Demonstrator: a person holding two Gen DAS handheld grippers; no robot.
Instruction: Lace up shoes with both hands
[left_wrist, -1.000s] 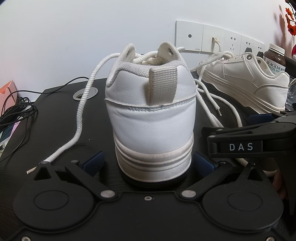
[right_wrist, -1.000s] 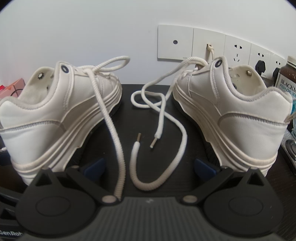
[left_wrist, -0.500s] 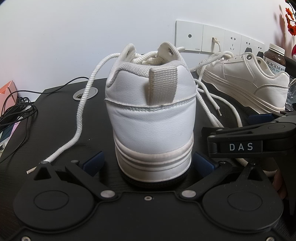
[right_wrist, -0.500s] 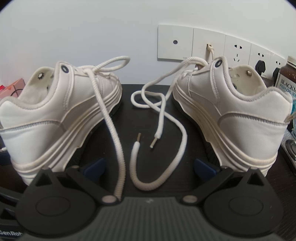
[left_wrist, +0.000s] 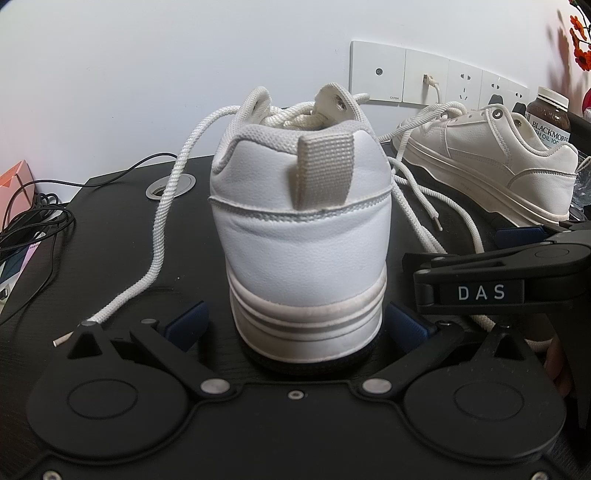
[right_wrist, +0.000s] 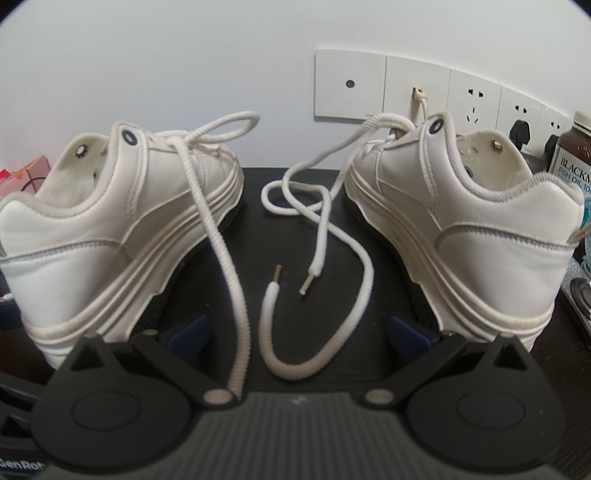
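Two white sneakers stand on a black table. In the left wrist view the heel of the left shoe (left_wrist: 306, 236) faces me, set between the spread fingers of my left gripper (left_wrist: 297, 325), whose blue pads do not touch it. One lace (left_wrist: 162, 229) trails left to a metal tip. In the right wrist view my right gripper (right_wrist: 297, 332) is open between the left shoe (right_wrist: 110, 240) and the right shoe (right_wrist: 472, 236). The right shoe's loose laces (right_wrist: 321, 243) lie on the table ahead of it, both metal tips showing. The left shoe's lace (right_wrist: 225, 258) runs down under my left finger.
Wall sockets (right_wrist: 417, 88) line the wall behind the shoes. A brown supplement bottle (left_wrist: 548, 114) stands at the far right. Black cables (left_wrist: 33, 225) and a cable grommet (left_wrist: 170, 186) are on the left. The right tool's black body (left_wrist: 480, 291) and a person's hand (left_wrist: 554, 362) sit right of the heel.
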